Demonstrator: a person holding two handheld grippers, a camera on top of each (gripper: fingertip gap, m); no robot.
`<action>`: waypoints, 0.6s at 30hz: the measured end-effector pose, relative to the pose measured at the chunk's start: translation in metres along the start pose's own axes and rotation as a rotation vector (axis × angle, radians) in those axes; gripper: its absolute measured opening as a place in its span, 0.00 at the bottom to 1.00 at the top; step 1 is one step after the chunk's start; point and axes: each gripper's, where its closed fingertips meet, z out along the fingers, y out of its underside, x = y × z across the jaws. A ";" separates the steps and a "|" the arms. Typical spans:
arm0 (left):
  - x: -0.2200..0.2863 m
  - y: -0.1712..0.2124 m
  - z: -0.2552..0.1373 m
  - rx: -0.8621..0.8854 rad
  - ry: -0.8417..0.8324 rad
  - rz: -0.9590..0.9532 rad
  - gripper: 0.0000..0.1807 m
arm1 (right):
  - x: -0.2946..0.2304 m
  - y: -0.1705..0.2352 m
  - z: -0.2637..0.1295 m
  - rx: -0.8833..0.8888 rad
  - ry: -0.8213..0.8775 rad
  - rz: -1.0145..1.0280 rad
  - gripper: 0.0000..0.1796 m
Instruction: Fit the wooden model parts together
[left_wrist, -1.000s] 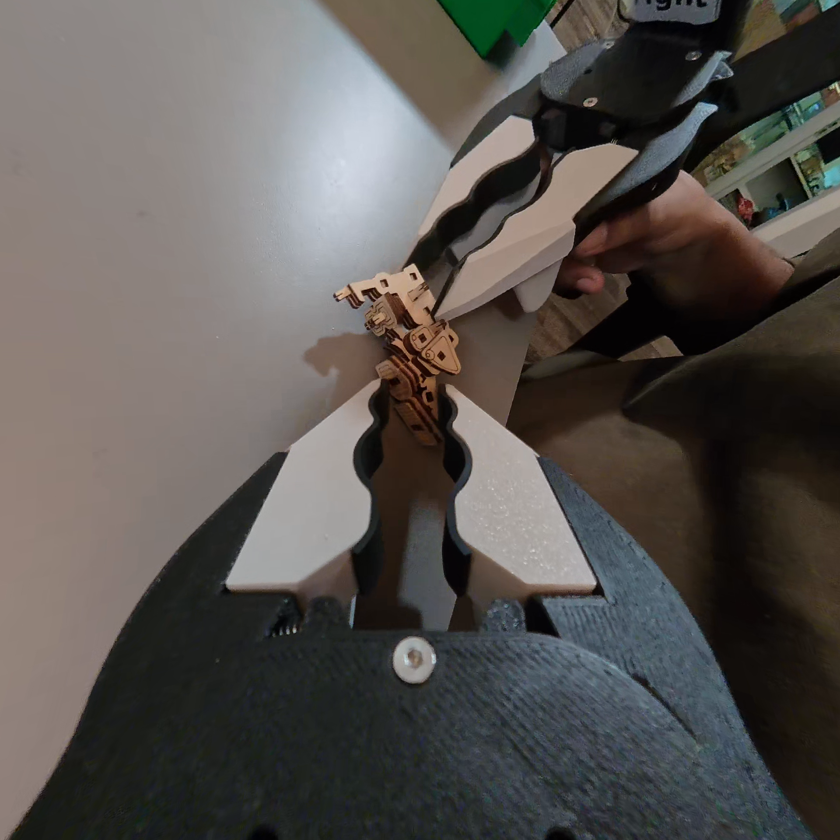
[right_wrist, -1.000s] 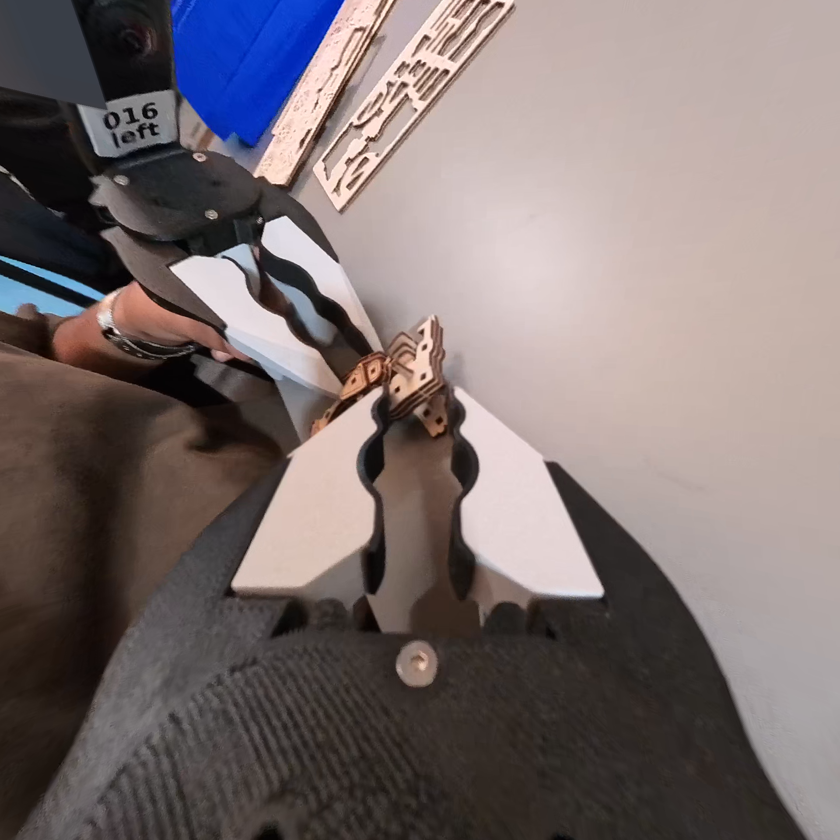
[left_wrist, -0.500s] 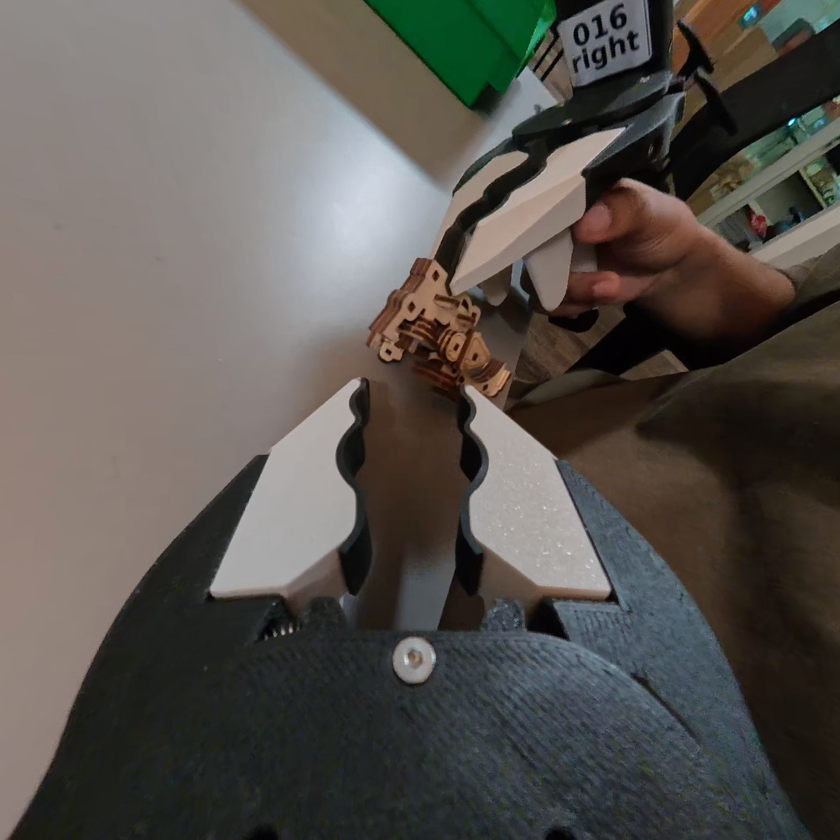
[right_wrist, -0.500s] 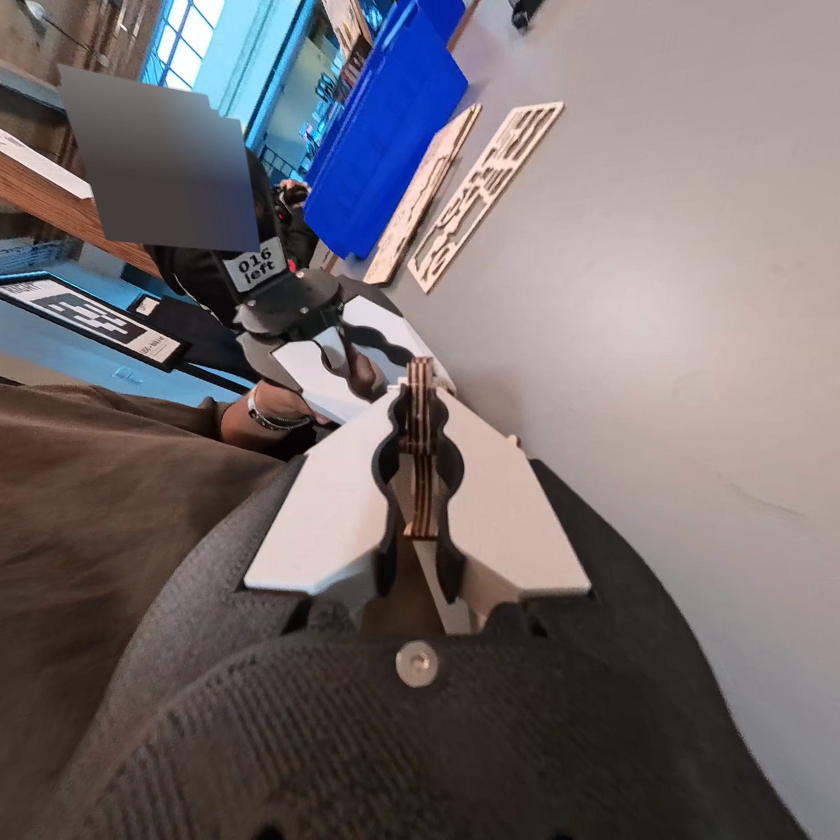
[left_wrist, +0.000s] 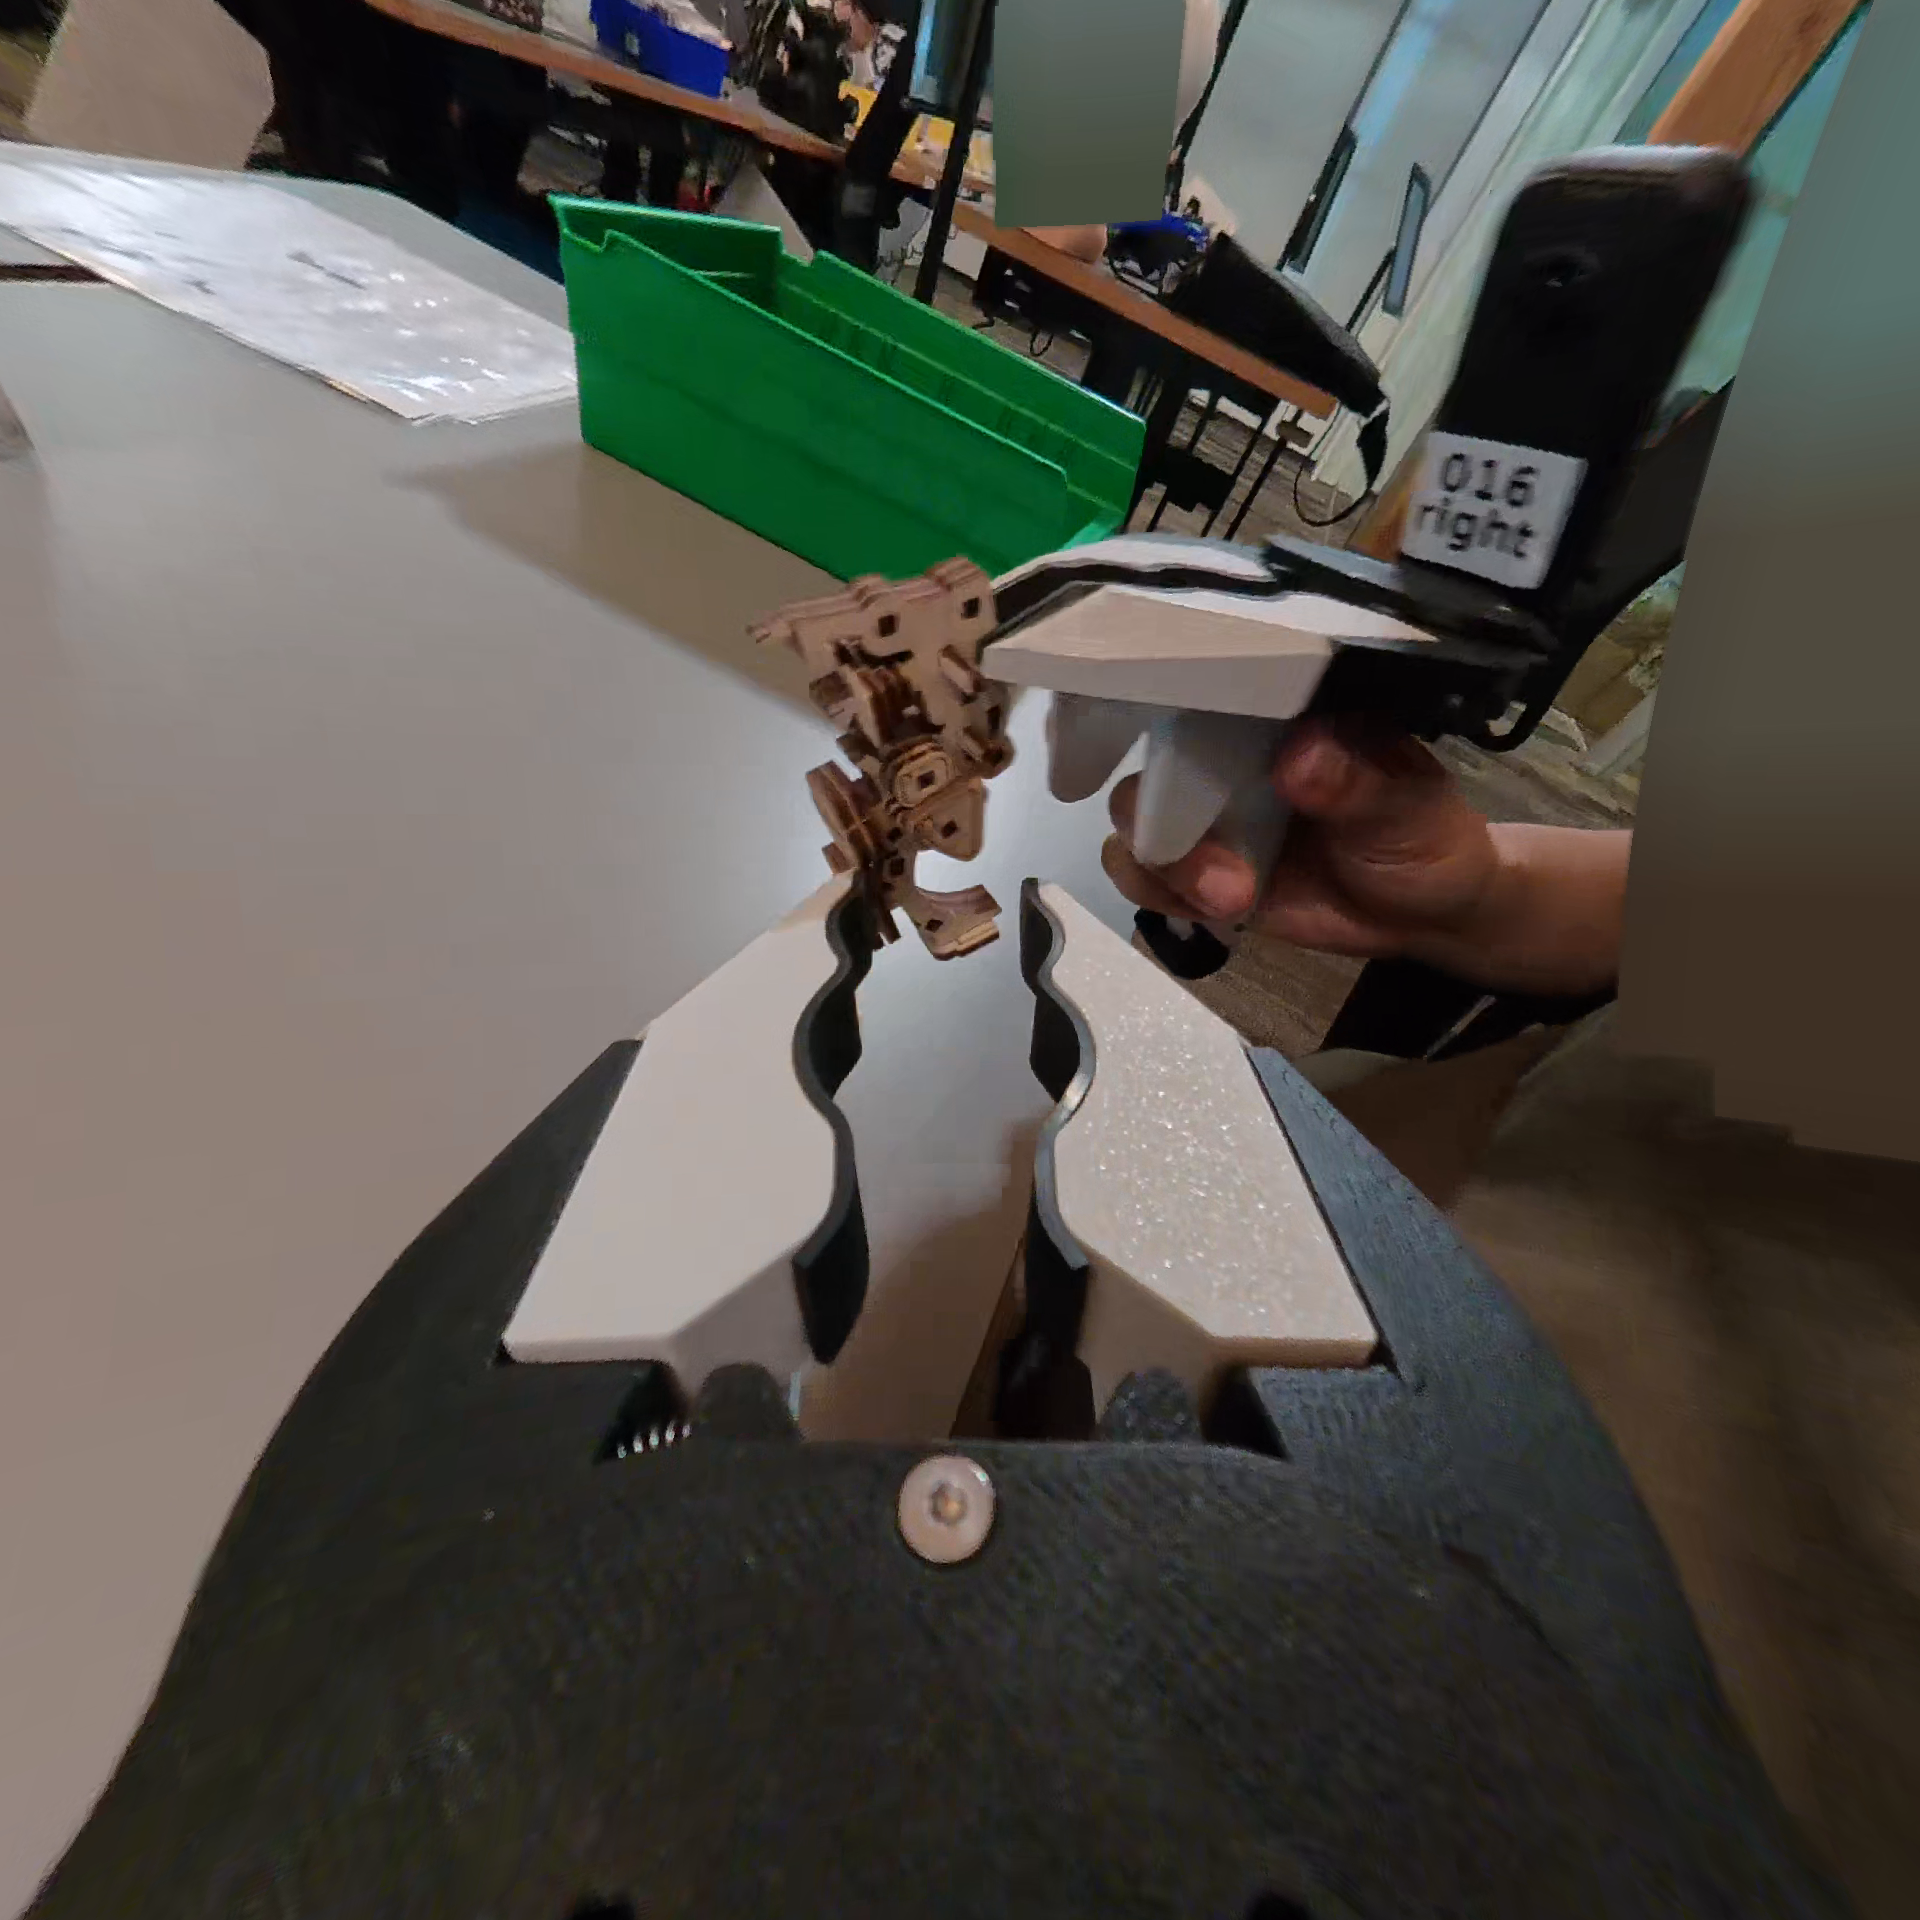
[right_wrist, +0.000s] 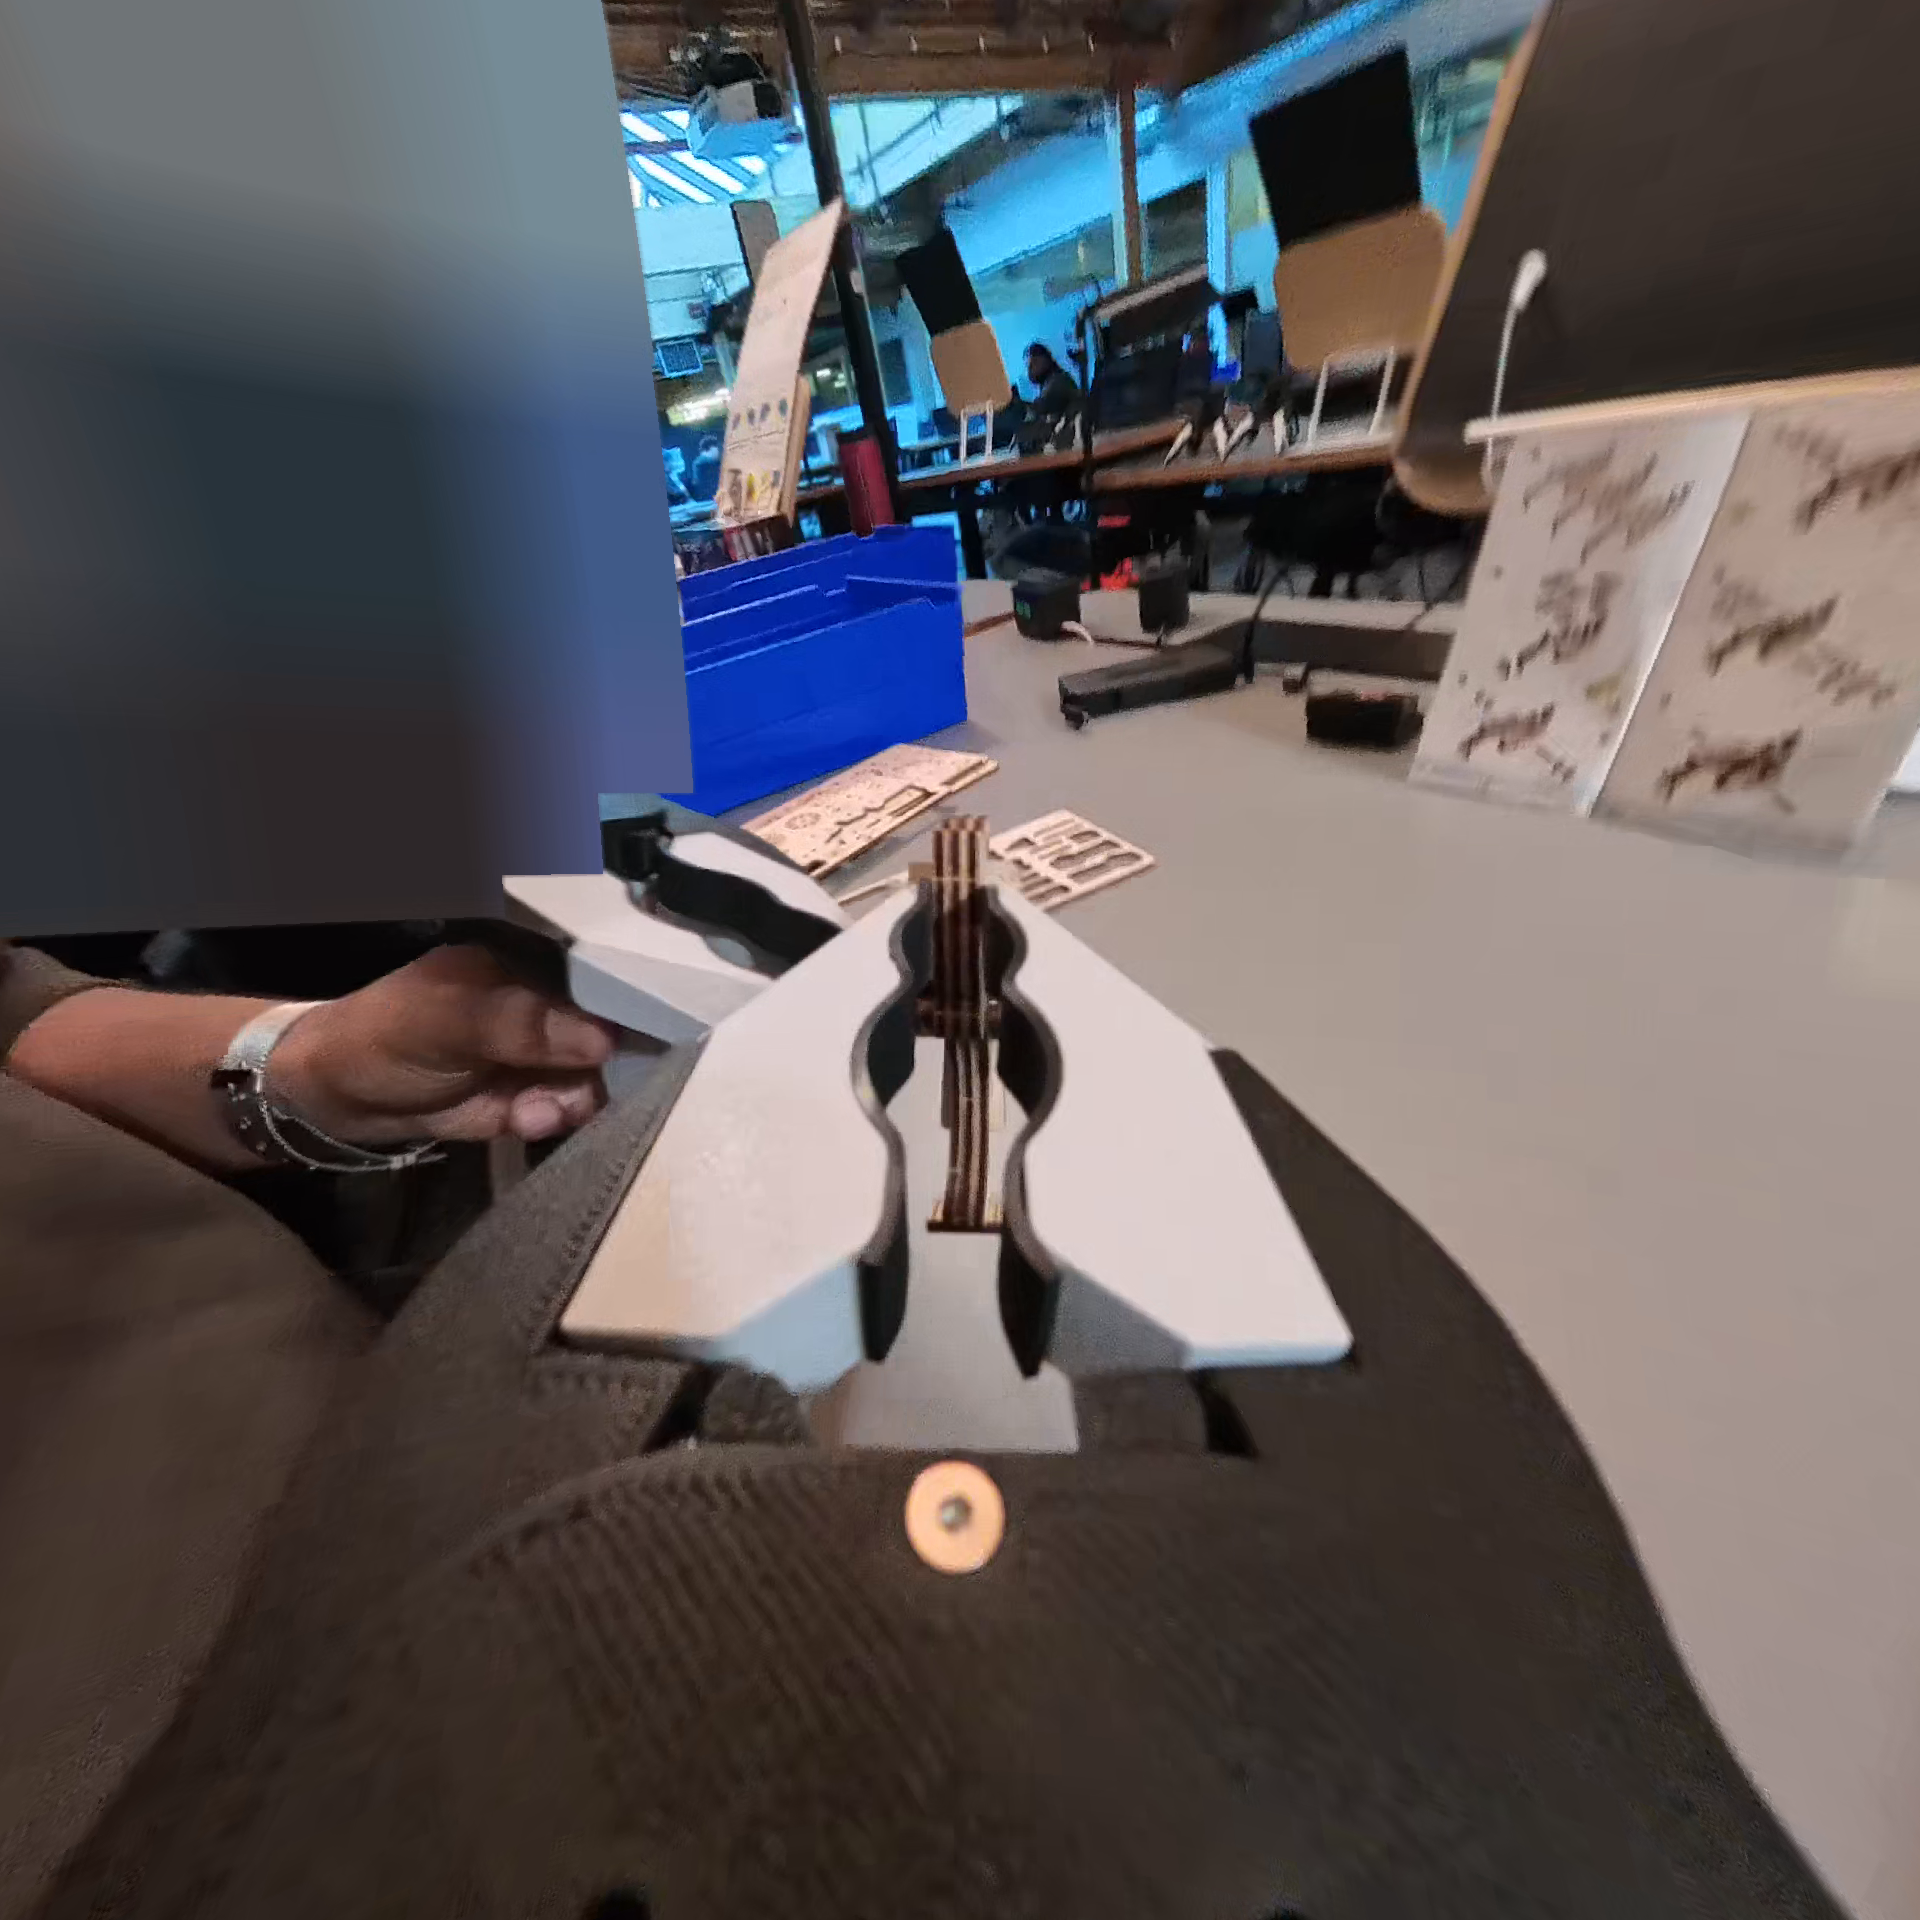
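The wooden model (left_wrist: 904, 748) is a small assembly of layered laser-cut plywood parts. My right gripper (left_wrist: 992, 629) is shut on its top end and holds it above the grey table (left_wrist: 312, 727), hanging downward. In the right wrist view the model (right_wrist: 961, 997) shows edge-on, clamped between the right gripper (right_wrist: 956, 904) fingers. My left gripper (left_wrist: 935, 914) is open, and the model's lower end hangs just at its fingertips, close to the left finger (left_wrist: 727, 1122). The left gripper also shows in the right wrist view (right_wrist: 707, 925), left of the model.
A green bin (left_wrist: 831, 395) and a stack of papers (left_wrist: 291, 291) lie at the back of the table. A blue bin (right_wrist: 831, 665), two punched plywood sheets (right_wrist: 873, 805) (right_wrist: 1070, 857) and a standing instruction sheet (right_wrist: 1683, 623) are farther off. The person's hands hold both grippers. My right fingertips sit around 5 cm from my left ones.
My left gripper let go of the model and opened. My right gripper kept it, lifted it off the table edge and turned it so it hangs upright.
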 end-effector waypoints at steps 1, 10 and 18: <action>0.000 0.002 0.001 -0.007 -0.008 -0.019 0.13 | -0.007 -0.002 0.000 0.011 0.004 -0.043 0.04; 0.009 -0.010 -0.008 0.086 0.092 -0.243 0.14 | -0.027 -0.013 0.000 0.056 0.081 -0.276 0.04; -0.004 -0.016 -0.014 0.137 0.050 -0.262 0.04 | -0.032 -0.006 0.002 0.028 0.123 -0.387 0.05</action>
